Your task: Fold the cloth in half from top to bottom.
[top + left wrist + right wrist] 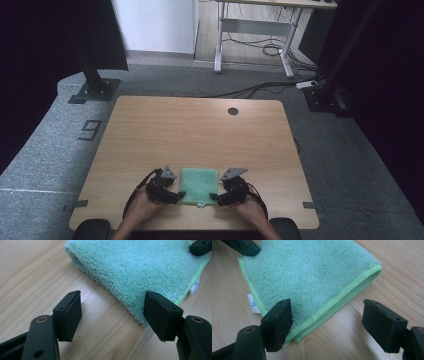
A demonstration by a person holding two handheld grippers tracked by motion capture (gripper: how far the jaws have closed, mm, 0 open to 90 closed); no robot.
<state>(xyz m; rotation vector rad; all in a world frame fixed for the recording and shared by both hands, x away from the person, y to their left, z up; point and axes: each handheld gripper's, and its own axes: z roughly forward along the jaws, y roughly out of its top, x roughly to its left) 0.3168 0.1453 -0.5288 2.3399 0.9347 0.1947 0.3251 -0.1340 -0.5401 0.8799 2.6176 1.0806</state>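
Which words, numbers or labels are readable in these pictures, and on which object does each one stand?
"9": a dark number marked on the grey floor, left of the wooden table.
White tag at the edge of the folded green cloth: it has blue print, too small and blurred to read.

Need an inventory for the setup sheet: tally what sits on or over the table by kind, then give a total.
Folded green cloth, with a white tag: 1
Black tools, left tool and right tool, both open at the cloth's near corners: 2
Total: 3
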